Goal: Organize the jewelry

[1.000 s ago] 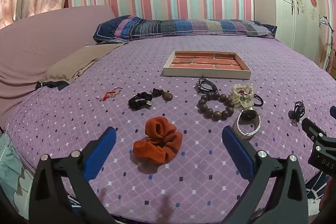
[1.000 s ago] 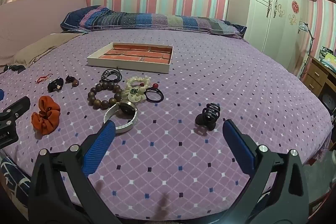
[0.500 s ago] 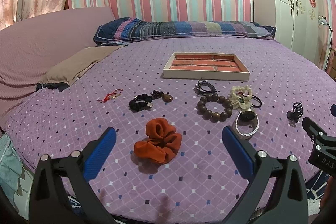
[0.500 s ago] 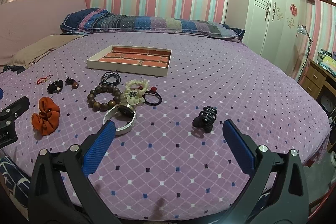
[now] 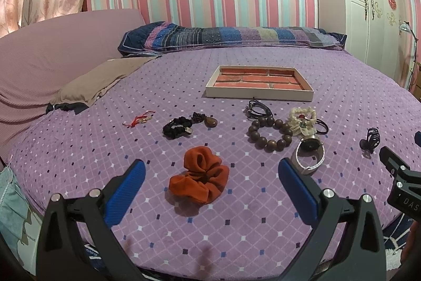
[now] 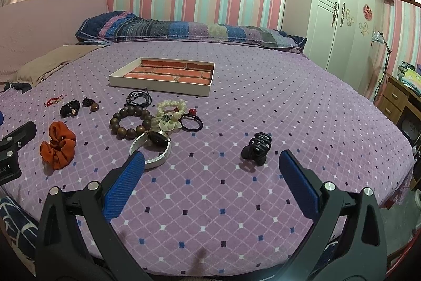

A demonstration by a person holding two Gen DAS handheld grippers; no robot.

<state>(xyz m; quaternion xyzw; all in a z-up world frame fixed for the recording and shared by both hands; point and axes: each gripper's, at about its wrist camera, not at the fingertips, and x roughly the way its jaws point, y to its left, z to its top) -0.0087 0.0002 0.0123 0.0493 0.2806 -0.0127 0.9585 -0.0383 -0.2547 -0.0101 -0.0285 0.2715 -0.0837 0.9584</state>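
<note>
With both tools wide apart and holding nothing, nothing has been picked yet; tray [image 5: 259, 95] sits far ahead of both, with no jewelry in it, brick-pattern floor showing; all items lie loose on the purple bedspread [image 5: 236, 223]

Left gripper [image 5: 210, 175] jaws spread; far ahead-left of it a red string bracelet [image 5: 139, 119]; ahead, slightly left, black scrunchie [image 5: 176, 127] just beside a brown pendant [image 5: 209, 121]; orange scrunchie [image 5: 198, 182] lies right between the fingers, closest target; ahead-right the wooden bead bracelet [image 5: 269, 133], then the watch [image 5: 310, 150] just off the right fingertip

Right gripper [image 6: 211, 163] jaws also spread; watch [image 6: 154, 148] just at its left fingertip, bead bracelet [image 6: 130, 121] ahead-left, cream scrunchie [image 6: 169, 116] touching a black hair tie [image 6: 192, 123] ahead; black claw clip [image 6: 256, 148] ahead, inside the right finger

Judgement: step in hand looks like left grabbing the orange scrunchie, right the claw clip; for the scrunchie come down centred over the bunched middle and close on the thick folds so fabric doesn't slip; for the clip, square the pads across its body, not the teeth, or it may roll; lift clear of bedspread before heading to tray; watch sits close to both, avoid nudging it
</note>
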